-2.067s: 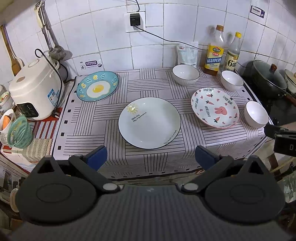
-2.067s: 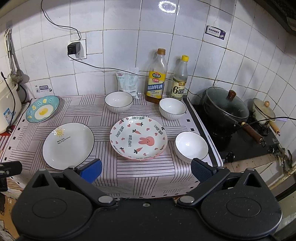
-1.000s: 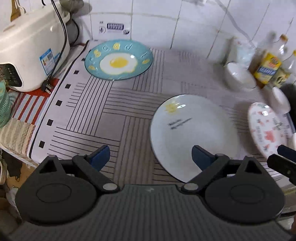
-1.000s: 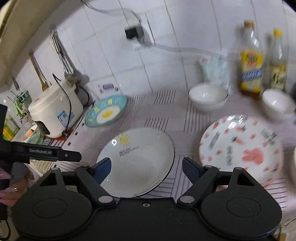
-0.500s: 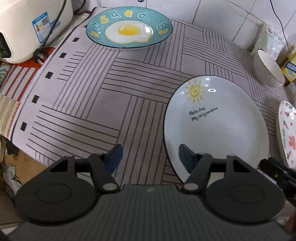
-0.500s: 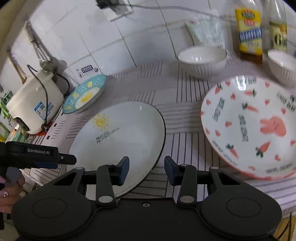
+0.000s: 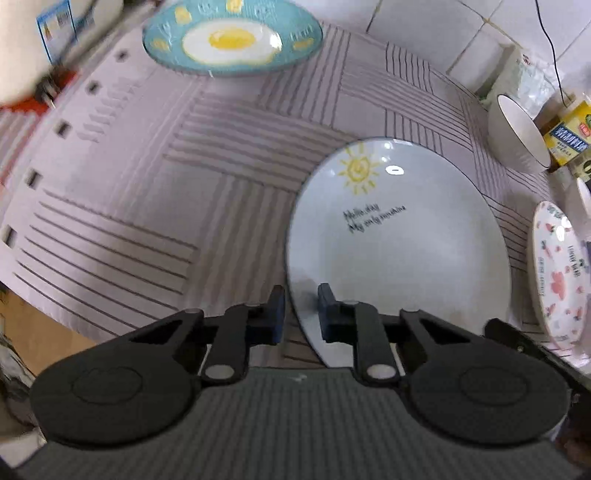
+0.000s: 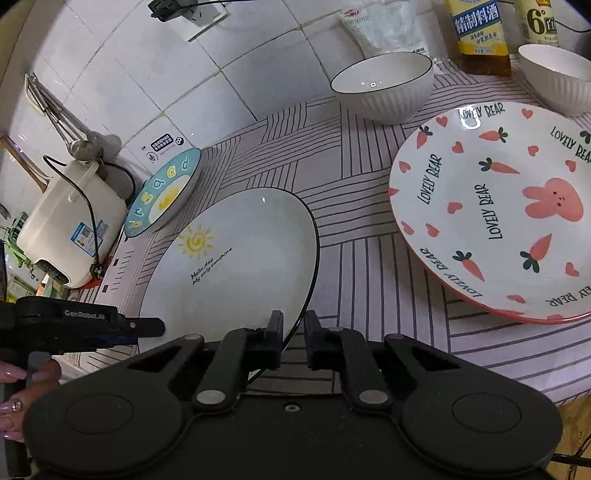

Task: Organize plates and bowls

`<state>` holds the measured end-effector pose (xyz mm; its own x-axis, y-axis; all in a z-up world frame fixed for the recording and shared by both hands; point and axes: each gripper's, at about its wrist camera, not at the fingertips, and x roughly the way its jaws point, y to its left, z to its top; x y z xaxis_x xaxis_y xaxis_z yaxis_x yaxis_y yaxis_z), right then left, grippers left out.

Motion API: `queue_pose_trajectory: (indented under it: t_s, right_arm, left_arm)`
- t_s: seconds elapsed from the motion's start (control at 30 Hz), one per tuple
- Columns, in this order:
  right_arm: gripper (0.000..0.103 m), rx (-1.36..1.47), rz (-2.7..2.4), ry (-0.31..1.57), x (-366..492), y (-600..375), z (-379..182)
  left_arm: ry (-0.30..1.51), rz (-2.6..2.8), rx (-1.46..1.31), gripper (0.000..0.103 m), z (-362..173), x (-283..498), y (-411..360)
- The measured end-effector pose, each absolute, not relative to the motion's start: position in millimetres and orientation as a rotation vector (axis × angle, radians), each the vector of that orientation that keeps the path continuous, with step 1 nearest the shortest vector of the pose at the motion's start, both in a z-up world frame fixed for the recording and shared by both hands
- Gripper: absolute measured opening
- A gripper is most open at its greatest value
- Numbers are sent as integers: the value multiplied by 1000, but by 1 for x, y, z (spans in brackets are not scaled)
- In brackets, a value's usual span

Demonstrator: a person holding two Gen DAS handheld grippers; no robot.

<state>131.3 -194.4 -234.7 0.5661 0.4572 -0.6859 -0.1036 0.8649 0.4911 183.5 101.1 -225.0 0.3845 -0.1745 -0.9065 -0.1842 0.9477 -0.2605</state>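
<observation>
Right wrist view: narrow jaws of right gripper (image 8: pixel 293 338) and left gripper (image 7: pixel 300 308) straddling near rim of sun plate (image 8: pixel 229 258), not clamped; risk of shallow bite, plate slipping onto tabletop (image 8: pixel 354 206).

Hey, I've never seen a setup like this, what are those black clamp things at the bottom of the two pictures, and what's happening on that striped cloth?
There is no robot here. A person holds a two-finger clamp tool in each hand, and each tool carries a wide-angle camera looking along its fingers. One picture comes from the left gripper, the other from the right gripper.

On the striped tablecloth lie a white sun plate, a blue egg plate, a pink bunny plate and white bowls. A rice cooker and bottles stand at the edges.

Both grippers straddle the sun plate's near rim, one finger each side, jaws nearly closed. Whether they already pinch it, I cannot tell.
</observation>
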Motion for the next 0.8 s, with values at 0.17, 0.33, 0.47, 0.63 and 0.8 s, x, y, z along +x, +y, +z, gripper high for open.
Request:
queue_pose_trajectory:
  t_s: [0.17, 0.33, 0.47, 0.63, 0.8]
  right_arm:
    - [18, 438, 382, 958, 140, -192, -242]
    - [19, 289, 414, 971, 143, -178, -234]
    - [20, 295, 428, 966, 143, -182, -231]
    - [22, 285, 422, 906, 149, -180, -219]
    - [22, 298, 396, 869, 170, -173, -210]
  left_arm:
    - [1171, 10, -382, 18, -227, 180, 102]
    - [1228, -6, -359, 18, -224, 184, 99]
    - [1230, -54, -294, 18, -217, 184, 97]
    - [1209, -112, -187, 22, -200, 192, 89]
    - [1207, -171, -170, 23, -190, 228, 96]
